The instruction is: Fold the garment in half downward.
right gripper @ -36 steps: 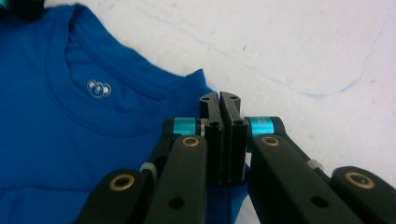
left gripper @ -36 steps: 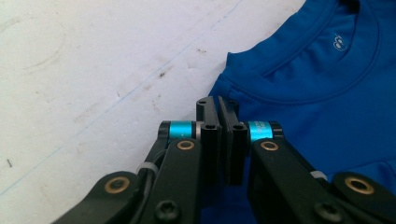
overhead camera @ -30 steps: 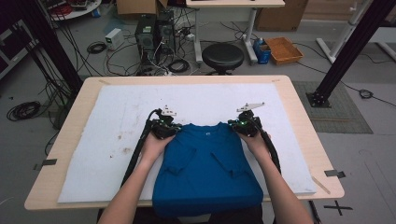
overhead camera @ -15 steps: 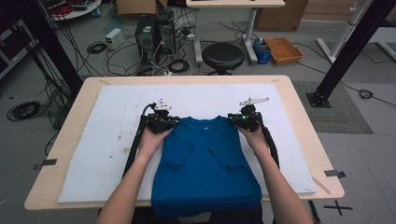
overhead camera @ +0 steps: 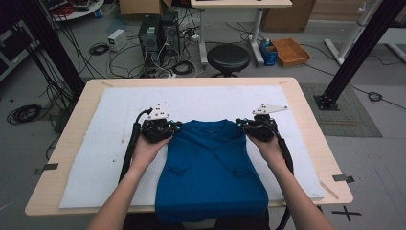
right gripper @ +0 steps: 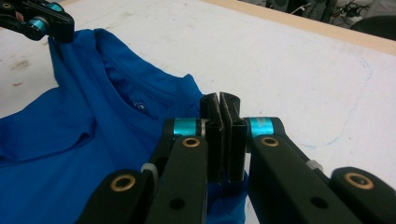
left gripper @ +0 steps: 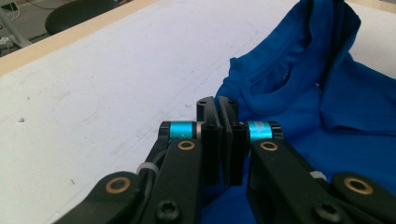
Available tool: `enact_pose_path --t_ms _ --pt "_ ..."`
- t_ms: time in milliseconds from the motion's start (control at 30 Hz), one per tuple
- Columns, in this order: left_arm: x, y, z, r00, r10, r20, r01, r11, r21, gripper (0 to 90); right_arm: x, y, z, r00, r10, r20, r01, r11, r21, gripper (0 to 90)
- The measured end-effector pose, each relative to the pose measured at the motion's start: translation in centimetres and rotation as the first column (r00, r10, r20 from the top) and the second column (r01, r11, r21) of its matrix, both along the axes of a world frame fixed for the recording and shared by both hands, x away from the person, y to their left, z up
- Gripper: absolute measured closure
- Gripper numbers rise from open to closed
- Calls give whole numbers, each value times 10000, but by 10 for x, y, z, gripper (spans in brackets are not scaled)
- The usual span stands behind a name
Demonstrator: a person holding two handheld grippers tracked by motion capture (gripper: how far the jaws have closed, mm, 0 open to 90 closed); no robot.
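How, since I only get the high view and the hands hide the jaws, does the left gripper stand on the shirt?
Observer: In the left gripper view the left gripper has its jaws pressed together, with cloth of the blue shirt running in beneath them.
Operator: And the right one?
Observer: The right gripper is likewise shut, cloth bunched under its jaws.
Operator: Is the far shoulder flat on the mat?
Observer: No. The left gripper view shows that shoulder pulled up into a peak, off the white mat.

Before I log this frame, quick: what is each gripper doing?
Left gripper: closed, pinching the blue shirt at its shoulder.
Right gripper: closed, pinching the shirt's other shoulder.
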State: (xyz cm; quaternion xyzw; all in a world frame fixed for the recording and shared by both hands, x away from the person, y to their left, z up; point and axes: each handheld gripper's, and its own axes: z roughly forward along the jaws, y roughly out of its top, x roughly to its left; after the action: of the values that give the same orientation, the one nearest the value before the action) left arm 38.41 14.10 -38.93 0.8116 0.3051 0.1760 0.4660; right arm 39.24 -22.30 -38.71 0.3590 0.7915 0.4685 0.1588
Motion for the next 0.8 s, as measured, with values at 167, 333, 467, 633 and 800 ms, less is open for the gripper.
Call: enact_pose_path --t_ms 167,333,467,633,800 --pt "-14 0 5 9996 -193 208 194 9998 -33 878 -15 -4 4 9998 27 184 -30 9999 166 893" --pt "-29 0 8 9986 -429 305 430 9991 -31 878 -31 -4 7 9992 172 353 -177 9997 162 893" --pt "-41 1 10 9974 -564 449 570 9983 -110 878 -43 -4 8 9982 326 502 -331 9994 97 893" --pt "-53 2 9 9966 -662 487 666 9978 -67 878 -56 -4 6 9974 462 549 -470 9988 120 893" --pt "-65 1 7 9958 -788 464 796 9967 -160 877 -67 -7 5 9968 536 593 -548 9983 194 893"
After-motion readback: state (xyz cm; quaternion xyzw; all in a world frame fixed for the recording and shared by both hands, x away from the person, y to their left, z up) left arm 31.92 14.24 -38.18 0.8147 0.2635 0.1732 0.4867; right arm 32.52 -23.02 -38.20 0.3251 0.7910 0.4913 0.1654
